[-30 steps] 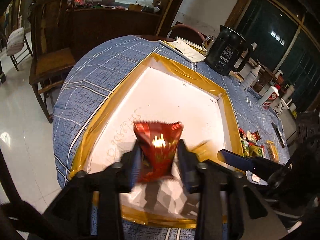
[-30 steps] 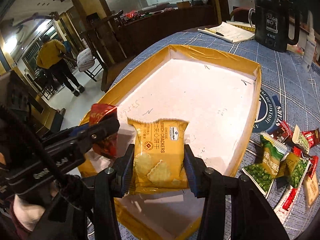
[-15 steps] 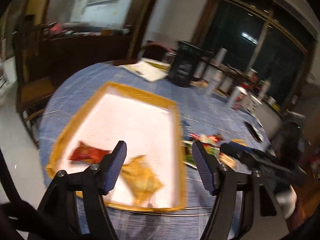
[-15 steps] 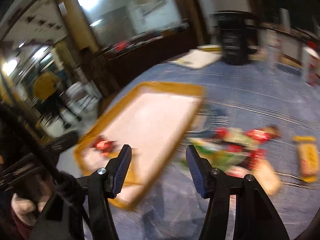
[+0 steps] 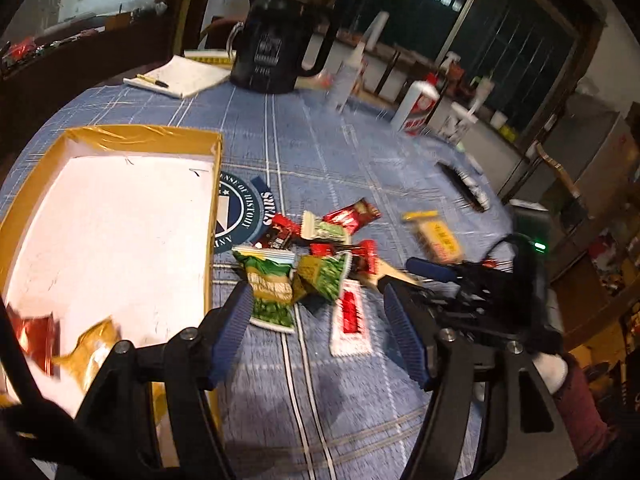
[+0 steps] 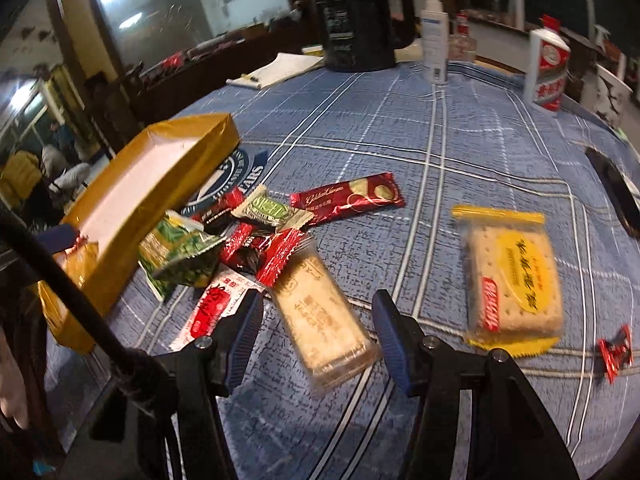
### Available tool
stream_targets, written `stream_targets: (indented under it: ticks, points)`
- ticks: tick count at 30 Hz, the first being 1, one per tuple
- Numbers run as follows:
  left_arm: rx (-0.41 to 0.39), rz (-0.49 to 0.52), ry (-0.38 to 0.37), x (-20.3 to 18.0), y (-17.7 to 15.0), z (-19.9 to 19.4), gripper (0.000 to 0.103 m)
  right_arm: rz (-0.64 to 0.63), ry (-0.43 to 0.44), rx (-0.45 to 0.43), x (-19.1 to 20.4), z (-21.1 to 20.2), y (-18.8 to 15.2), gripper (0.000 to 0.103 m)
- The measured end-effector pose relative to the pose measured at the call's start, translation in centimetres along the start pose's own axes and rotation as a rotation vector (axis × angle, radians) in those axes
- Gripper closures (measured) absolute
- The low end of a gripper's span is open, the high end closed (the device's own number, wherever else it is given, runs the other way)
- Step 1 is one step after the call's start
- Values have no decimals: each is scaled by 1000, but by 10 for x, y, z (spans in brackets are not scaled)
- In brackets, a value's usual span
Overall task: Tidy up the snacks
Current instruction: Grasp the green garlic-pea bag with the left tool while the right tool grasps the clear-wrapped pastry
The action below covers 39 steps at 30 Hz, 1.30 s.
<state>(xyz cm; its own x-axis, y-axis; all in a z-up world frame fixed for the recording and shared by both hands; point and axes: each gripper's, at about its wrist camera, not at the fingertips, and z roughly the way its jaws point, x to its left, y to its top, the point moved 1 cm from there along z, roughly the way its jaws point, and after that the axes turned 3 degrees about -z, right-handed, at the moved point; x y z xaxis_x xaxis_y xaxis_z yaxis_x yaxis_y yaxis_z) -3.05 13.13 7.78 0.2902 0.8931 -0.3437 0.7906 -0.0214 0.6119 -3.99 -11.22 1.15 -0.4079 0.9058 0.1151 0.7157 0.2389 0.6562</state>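
Observation:
A gold-rimmed white box [image 5: 212,200] lies left on the blue cloth; a red packet [image 5: 34,336] and a yellow cracker packet [image 5: 94,350] lie in its near corner. A pile of snacks [image 5: 312,256] lies right of the box. My left gripper [image 5: 320,328] is open and empty above a green pea packet [image 5: 270,288] and a red-and-white packet [image 5: 350,322]. My right gripper [image 6: 318,332] is open and empty, its fingers either side of a clear biscuit pack [image 6: 324,316]. A yellow cracker pack [image 6: 512,276] lies to its right. The box also shows in the right wrist view [image 6: 168,184].
A black kettle [image 5: 276,44], a notepad with pen [image 5: 176,78], a spray bottle [image 6: 436,36] and a red-and-white bottle [image 6: 548,68] stand at the far side. A dark phone [image 6: 618,196] lies right. A small red candy [image 6: 614,354] lies near the right edge.
Both grippers let go of their packets into the box, opened, and swung right from the box to the snack pile on the cloth.

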Motion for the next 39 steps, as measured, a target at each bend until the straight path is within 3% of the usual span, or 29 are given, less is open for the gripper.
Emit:
stream_targets:
  ticks: [5,6,8,16,18,19,23,24,25,27,33,36,39]
  points:
    - [24,117,54,-21,3,28,35,-39,8,2,8,5,-3,52]
    - [29,162,78,-29,4,35,35,-44,6,3,10,7,-3,61]
    - [36,226,115,-37,3,45,35,-53,-2,4,12,9,-4,69]
    - [111,306,174,-43,0,77,35,-37,-3,13,6,-1,-14,71]
    - [125,307,175,-41,-2,81,50,-18,9,13,1,-4,-17,71]
    - [132,307,176,-40,-3,82,64,-10,15,13,-1,-5,-18,71]
    - [106,274,165,-38,-5,79,66,8,20,8,-5,-6,-19,72]
    - [99,269,163,-38,-6,78,66,13,22,5,-5,-7,-20,75]
    - [83,258,157,-38,-7,73,66,18,24,0,-5,-9,-20,87]
    - [63,244,143,-40,-8,65,66,39,39,-10,-7,-14,-20,100]
    - [3,208,87,-43,-11,32,66,66,59,-22,-10,-17,-22,96]
    - [-32,179,65,-41,-15,13,66,101,56,-14,-11,-15,-24,76]
    - [-59,146,48,-36,-18,-2,66,102,41,-5,-2,-11,-23,75]
